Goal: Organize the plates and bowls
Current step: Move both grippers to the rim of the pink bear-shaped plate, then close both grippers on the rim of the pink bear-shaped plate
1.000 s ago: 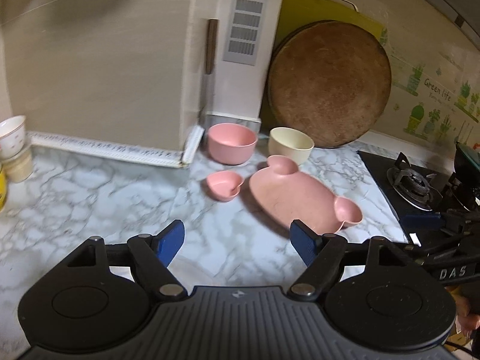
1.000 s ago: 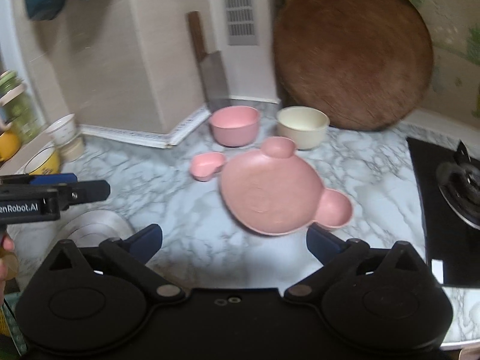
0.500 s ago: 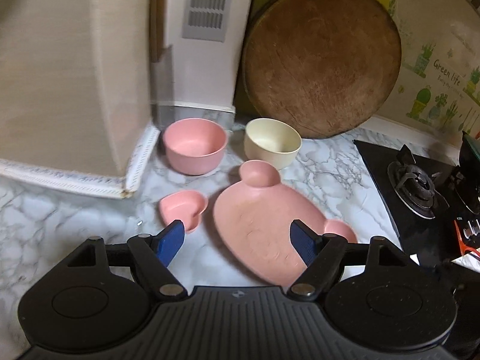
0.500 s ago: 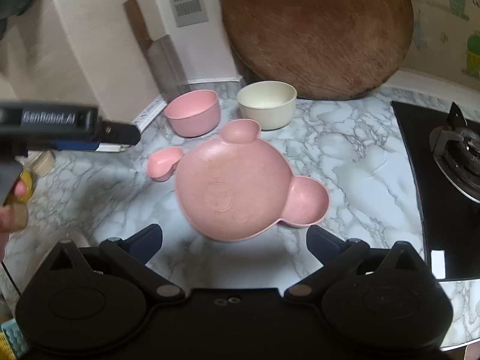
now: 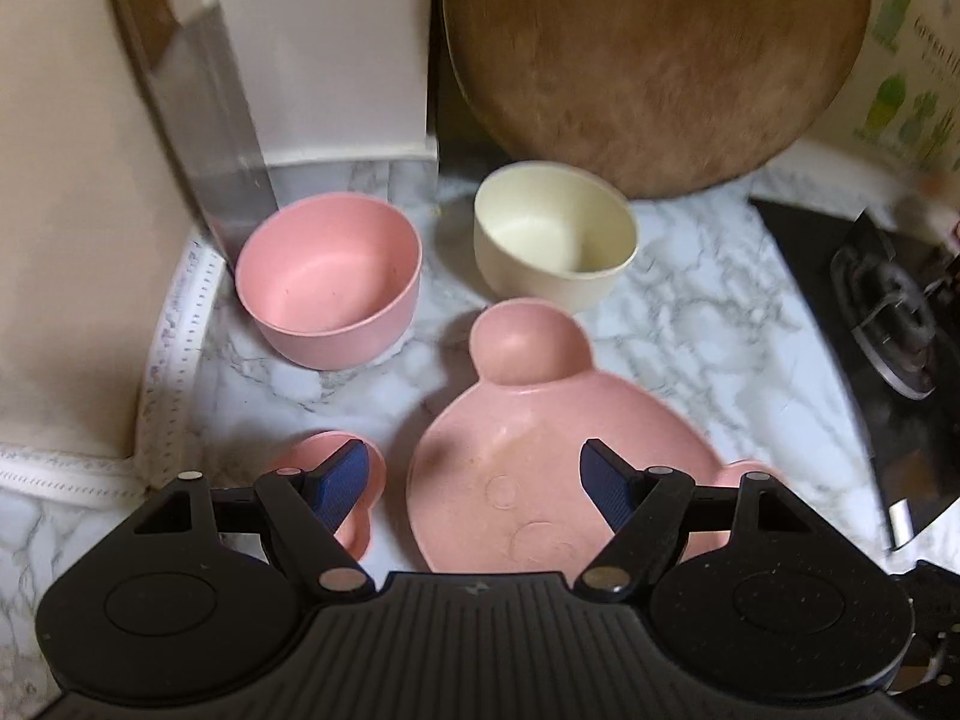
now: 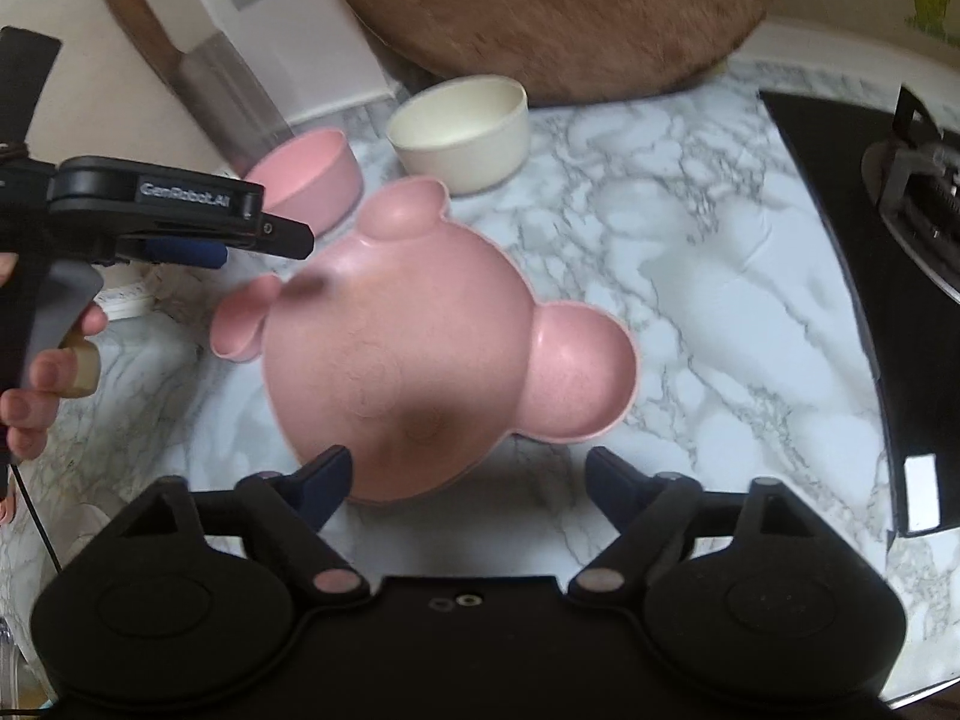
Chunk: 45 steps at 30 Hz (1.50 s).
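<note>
A pink bear-shaped plate [image 5: 528, 450] [image 6: 414, 348] lies on the marble counter [image 6: 690, 276]. Behind it stand a pink bowl [image 5: 330, 282] [image 6: 306, 174] and a cream bowl [image 5: 555, 231] [image 6: 459, 129]. A small pink heart-shaped dish [image 5: 363, 504] [image 6: 240, 318] lies left of the plate. My left gripper [image 5: 474, 480] is open and empty, just above the plate's near left part and the heart dish; it also shows in the right wrist view [image 6: 180, 252]. My right gripper [image 6: 468, 480] is open and empty, over the plate's near edge.
A round wooden board [image 5: 654, 54] leans on the back wall. A cleaver [image 5: 204, 108] leans on the left wall behind the pink bowl. A black gas stove [image 5: 888, 324] [image 6: 900, 228] lies at the right.
Both grippers have moved forward and down toward the dishes. The plate and bowls now look much larger and closer. Both stay open.
</note>
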Tool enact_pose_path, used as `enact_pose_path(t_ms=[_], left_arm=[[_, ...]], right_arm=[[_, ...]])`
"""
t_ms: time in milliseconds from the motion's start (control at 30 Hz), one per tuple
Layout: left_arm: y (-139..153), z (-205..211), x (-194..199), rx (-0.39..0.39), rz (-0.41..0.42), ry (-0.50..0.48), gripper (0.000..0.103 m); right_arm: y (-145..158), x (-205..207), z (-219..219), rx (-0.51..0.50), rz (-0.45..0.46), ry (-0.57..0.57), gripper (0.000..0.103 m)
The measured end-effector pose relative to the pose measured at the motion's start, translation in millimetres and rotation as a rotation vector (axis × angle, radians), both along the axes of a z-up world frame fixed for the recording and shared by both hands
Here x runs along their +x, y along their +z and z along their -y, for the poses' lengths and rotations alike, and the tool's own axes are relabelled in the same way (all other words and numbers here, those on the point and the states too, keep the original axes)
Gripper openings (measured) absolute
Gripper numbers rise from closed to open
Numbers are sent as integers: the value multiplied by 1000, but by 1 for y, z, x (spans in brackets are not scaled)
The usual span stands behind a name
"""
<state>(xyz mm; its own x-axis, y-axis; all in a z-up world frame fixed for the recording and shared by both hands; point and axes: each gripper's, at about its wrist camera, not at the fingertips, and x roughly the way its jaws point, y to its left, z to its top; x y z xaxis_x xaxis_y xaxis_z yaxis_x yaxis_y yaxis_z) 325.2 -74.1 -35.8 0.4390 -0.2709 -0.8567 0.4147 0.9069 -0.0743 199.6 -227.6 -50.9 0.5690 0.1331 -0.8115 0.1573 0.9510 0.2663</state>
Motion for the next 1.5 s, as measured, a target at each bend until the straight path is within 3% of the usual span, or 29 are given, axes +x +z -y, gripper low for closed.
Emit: enact_pose_path(t_ms=[100, 233, 300, 433, 633, 700, 833, 1067, 1267, 1500], left_arm=[[-14, 9, 11, 65, 4, -25, 77], [-24, 16, 24, 84, -11, -47, 76], [-30, 17, 29, 96, -23, -50, 69], [-42, 13, 40, 99, -61, -29, 67], [-45, 9, 47, 84, -87, -28, 52], [-45, 8, 48, 67, -99, -27, 42], [-47, 10, 48, 77, -107, -51, 33], [-48, 11, 51, 61, -110, -61, 29], [-47, 14, 52, 49, -115, -70, 27], [-50, 13, 44, 39, -125, -56, 16]], right_arm=[[-6, 8, 3, 17, -20, -13, 78], [-10, 14, 5, 47, -38, -24, 68], [-13, 18, 6, 59, -53, -26, 65], [-19, 24, 6, 78, -80, -25, 56], [-25, 31, 13, 121, -105, -36, 44], [-26, 32, 14, 128, -107, -42, 41], [-28, 33, 17, 142, -117, -51, 29], [-30, 33, 20, 163, -118, -42, 17], [-28, 32, 23, 143, -98, -27, 16], [-27, 34, 38, 117, -91, -40, 13]])
